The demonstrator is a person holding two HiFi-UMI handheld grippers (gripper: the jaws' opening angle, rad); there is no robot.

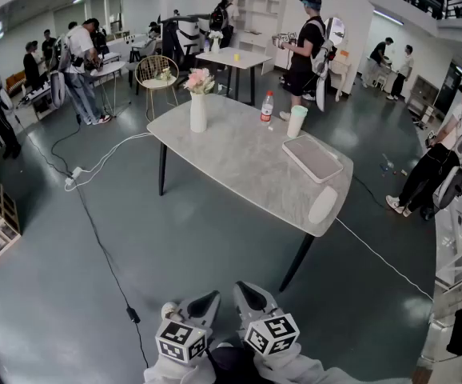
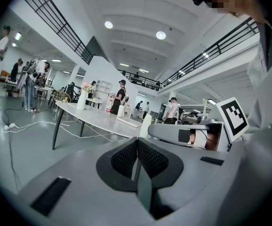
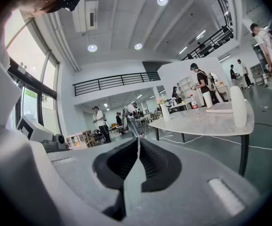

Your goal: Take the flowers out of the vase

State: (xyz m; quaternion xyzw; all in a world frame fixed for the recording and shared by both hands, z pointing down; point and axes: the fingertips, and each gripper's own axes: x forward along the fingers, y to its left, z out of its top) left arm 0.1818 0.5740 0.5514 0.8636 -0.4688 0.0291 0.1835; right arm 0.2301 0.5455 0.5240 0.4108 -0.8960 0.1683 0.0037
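Note:
A white vase with pink flowers stands upright at the far left end of the grey marble table. Both grippers hang low at the bottom of the head view, well short of the table. My left gripper is shut and holds nothing. My right gripper beside it is shut and empty too. The left gripper view shows its jaws closed, with the vase far off on the table. In the right gripper view the jaws meet, and the vase is small in the distance.
On the table stand a water bottle, a white cup, a flat lidded tray and a white oblong object. Cables run over the floor at the left. A gold wire chair and several people stand behind the table.

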